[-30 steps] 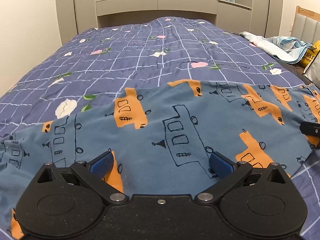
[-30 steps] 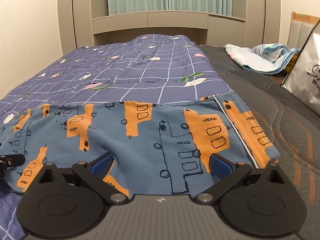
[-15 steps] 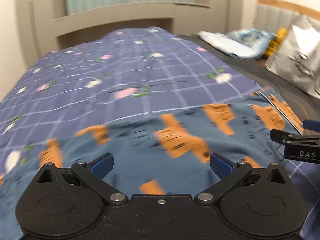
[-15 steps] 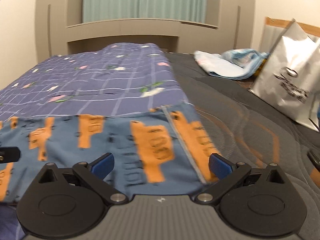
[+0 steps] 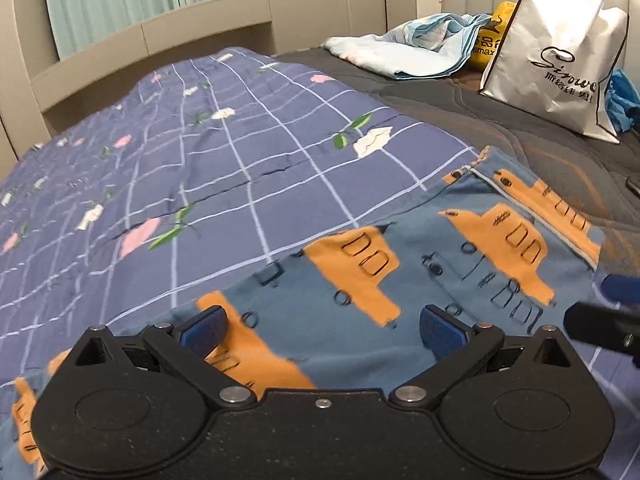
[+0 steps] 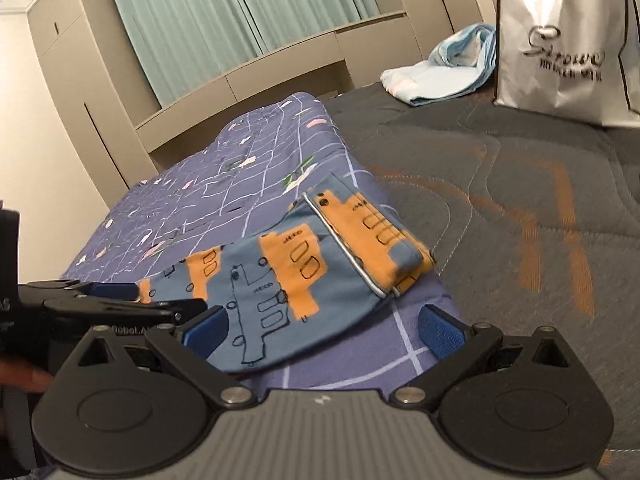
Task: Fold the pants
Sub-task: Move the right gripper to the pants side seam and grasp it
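1. The pants (image 5: 436, 276), blue-grey with orange vehicle shapes and black outlines, lie spread flat on a purple checked bedspread (image 5: 224, 168) with a flower print, which covers part of a bed (image 6: 520, 208) with a dark quilted surface.
2. One end of the pants, edged by a pale stitched band, lies at the bedspread's right edge, next to the dark quilted surface.
3. The left hand-held gripper (image 5: 322, 330) hangs low over the pants with its jaws spread wide; its blue pads (image 5: 204, 330) sit above the fabric and nothing is between them.
4. The right hand-held gripper (image 6: 322, 330) is likewise wide open and holds nothing; its left pad is over the near edge of the pants, its right pad over bare bedspread.
5. In the right wrist view the left hand-held gripper appears at the left edge, just beside the right one, with part of a hand (image 6: 24, 376) on it.
6. Farther off on the bed stand a white paper bag (image 5: 556, 52) with dark lettering, a crumpled light-blue cloth (image 5: 408, 52), and a yellow package (image 5: 490, 40) behind them.
7. Pale green curtains (image 6: 224, 20) hang above a beige shelf at the far side.
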`<act>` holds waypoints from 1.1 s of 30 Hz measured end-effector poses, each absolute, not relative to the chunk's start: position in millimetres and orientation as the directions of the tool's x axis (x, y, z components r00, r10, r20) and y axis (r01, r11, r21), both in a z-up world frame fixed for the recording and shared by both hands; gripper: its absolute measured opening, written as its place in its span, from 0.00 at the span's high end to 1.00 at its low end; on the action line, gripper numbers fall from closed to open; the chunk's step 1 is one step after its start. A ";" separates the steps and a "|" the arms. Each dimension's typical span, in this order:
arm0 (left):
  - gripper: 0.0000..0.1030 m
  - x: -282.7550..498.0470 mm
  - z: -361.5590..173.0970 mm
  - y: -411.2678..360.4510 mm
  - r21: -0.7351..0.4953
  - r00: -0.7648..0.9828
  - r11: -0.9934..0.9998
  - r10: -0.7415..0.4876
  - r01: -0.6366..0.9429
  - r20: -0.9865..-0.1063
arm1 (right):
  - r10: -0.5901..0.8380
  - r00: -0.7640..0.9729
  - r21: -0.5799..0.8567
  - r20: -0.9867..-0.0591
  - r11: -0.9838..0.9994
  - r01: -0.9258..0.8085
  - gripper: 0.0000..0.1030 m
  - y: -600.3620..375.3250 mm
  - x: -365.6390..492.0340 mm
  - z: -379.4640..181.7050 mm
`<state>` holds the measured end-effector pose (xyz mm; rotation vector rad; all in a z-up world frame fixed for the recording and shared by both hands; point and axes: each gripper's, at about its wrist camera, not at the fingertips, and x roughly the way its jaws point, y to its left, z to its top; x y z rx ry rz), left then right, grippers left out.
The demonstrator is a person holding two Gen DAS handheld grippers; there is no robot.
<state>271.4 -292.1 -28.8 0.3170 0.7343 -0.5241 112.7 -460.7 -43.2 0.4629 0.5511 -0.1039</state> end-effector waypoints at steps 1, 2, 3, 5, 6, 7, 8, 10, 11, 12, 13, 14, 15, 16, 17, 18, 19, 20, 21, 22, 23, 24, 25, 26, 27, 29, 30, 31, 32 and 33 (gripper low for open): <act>0.01 274.5 -26.8 -295.1 0.088 0.620 0.822 -0.349 0.562 -0.702 | 0.033 0.853 0.404 -0.521 0.889 0.213 0.00 -462.9 113.6 -43.5; 0.01 277.8 -24.4 -299.1 0.089 0.621 0.816 -0.359 0.572 -0.697 | 0.037 0.857 0.413 -0.515 0.886 0.210 0.00 -465.4 115.0 -43.9; 0.01 280.7 -22.2 -304.1 0.091 0.620 0.808 -0.369 0.582 -0.692 | 0.039 0.859 0.420 -0.511 0.883 0.210 0.00 -466.8 117.0 -44.6; 0.01 286.5 -18.3 -316.0 0.088 0.607 0.783 -0.401 0.616 -0.686 | 0.047 0.863 0.439 -0.503 0.874 0.208 0.00 -471.8 122.1 -47.4; 0.01 290.0 -17.3 -322.6 0.081 0.594 0.767 -0.420 0.636 -0.686 | 0.049 0.865 0.447 -0.499 0.870 0.208 0.00 -473.2 123.7 -48.2; 0.01 292.5 -16.4 -328.3 0.076 0.583 0.754 -0.436 0.653 -0.686 | 0.047 0.868 0.450 -0.495 0.868 0.210 0.01 -474.3 125.1 -48.5; 0.01 295.7 -16.4 -335.1 0.072 0.571 0.739 -0.451 0.670 -0.686 | 0.038 0.872 0.451 -0.489 0.866 0.215 0.05 -474.9 125.5 -48.9; 0.01 300.4 -17.8 -346.5 0.075 0.556 0.718 -0.464 0.692 -0.689 | 0.016 0.875 0.450 -0.483 0.862 0.232 0.12 -476.8 124.7 -49.6; 0.01 303.0 -19.3 -352.2 0.077 0.550 0.712 -0.465 0.698 -0.694 | 0.009 0.876 0.452 -0.482 0.859 0.240 0.17 -477.4 125.0 -50.7; 0.01 305.8 -21.1 -357.7 0.077 0.544 0.708 -0.464 0.702 -0.699 | 0.002 0.877 0.455 -0.480 0.855 0.248 0.18 -478.6 124.2 -51.3; 0.01 308.6 -23.0 -361.9 0.073 0.539 0.708 -0.461 0.702 -0.705 | -0.002 0.879 0.461 -0.477 0.851 0.252 0.21 -479.9 123.4 -51.9; 0.01 311.6 -24.8 -365.7 0.067 0.532 0.709 -0.459 0.702 -0.711 | -0.004 0.880 0.466 -0.474 0.847 0.255 0.23 -481.0 122.7 -52.5; 0.01 314.8 -26.6 -369.0 0.057 0.525 0.713 -0.457 0.699 -0.718 | -0.008 0.881 0.467 -0.473 0.846 0.259 0.24 -481.7 122.2 -52.8; 0.01 317.4 -27.9 -370.9 0.047 0.518 0.717 -0.456 0.696 -0.724 | -0.015 0.880 0.465 -0.474 0.845 0.265 0.28 -482.0 122.1 -52.9; 0.01 320.2 -29.7 -372.4 0.031 0.510 0.722 -0.457 0.691 -0.729 | -0.023 0.879 0.461 -0.476 0.845 0.272 0.32 -482.2 122.3 -53.0; 0.01 322.1 -30.6 -373.4 0.019 0.504 0.727 -0.457 0.686 -0.732 | -0.032 0.878 0.456 -0.478 0.845 0.279 0.35 -482.1 122.0 -53.3; 0.01 323.7 -31.6 -374.0 0.005 0.499 0.732 -0.458 0.681 -0.736 | -0.040 0.876 0.452 -0.480 0.845 0.287 0.39 -482.2 122.3 -53.5; 0.01 325.1 -32.1 -374.2 -0.007 0.493 0.736 -0.460 0.677 -0.739 | -0.045 0.875 0.451 -0.481 0.844 0.291 0.42 -481.7 122.1 -53.4; 0.01 326.0 -32.6 -373.8 -0.018 0.488 0.740 -0.462 0.673 -0.741 | -0.048 0.875 0.451 -0.481 0.843 0.295 0.43 -481.7 121.8 -53.5; 0.01 326.6 -32.8 -373.6 -0.024 0.486 0.743 -0.462 0.669 -0.742 | -0.051 0.875 0.451 -0.481 0.841 0.297 0.44 -481.9 121.8 -53.6; 0.01 327.0 -33.0 -373.4 -0.029 0.484 0.746 -0.461 0.665 -0.744 | -0.054 0.875 0.451 -0.481 0.841 0.300 0.45 -482.1 122.2 -53.7; 0.01 327.4 -33.0 -373.8 -0.033 0.482 0.749 -0.459 0.662 -0.746 | -0.058 0.874 0.449 -0.482 0.841 0.303 0.46 -482.2 122.6 -53.9; 0.01 327.7 -32.9 -374.7 -0.035 0.482 0.751 -0.458 0.659 -0.747 | -0.060 0.874 0.447 -0.482 0.841 0.305 0.47 -481.8 122.6 -53.8; 0.01 327.6 -32.6 -374.7 -0.037 0.481 0.754 -0.456 0.656 -0.749 | -0.064 0.873 0.444 -0.483 0.842 0.307 0.49 -481.2 122.7 -53.7; 0.01 327.4 -32.0 -374.9 -0.037 0.481 0.755 -0.454 0.655 -0.750 | -0.068 0.872 0.441 -0.484 0.842 0.310 0.50 -481.0 122.8 -53.7; 0.01 326.4 -30.8 -375.7 -0.030 0.484 0.757 -0.448 0.653 -0.751 | -0.078 0.870 0.434 -0.486 0.843 0.318 0.55 -480.5 123.4 -53.9; 0.01 325.8 -30.1 -376.4 -0.025 0.486 0.757 -0.444 0.653 -0.753 | -0.083 0.870 0.431 -0.487 0.843 0.322 0.56 -480.7 123.6 -54.1; 0.01 324.8 -29.3 -377.4 -0.019 0.488 0.756 -0.440 0.654 -0.754 | -0.087 0.869 0.428 -0.487 0.843 0.325 0.59 -480.5 123.9 -54.3; 0.01 323.7 -28.4 -378.6 -0.014 0.489 0.756 -0.438 0.655 -0.755 | -0.090 0.868 0.427 -0.488 0.843 0.327 0.60 -481.0 124.3 -54.6; 0.01 322.5 -27.6 -379.0 -0.011 0.490 0.756 -0.435 0.655 -0.755 | -0.092 0.868 0.425 -0.488 0.844 0.329 0.61 -481.1 124.7 -54.8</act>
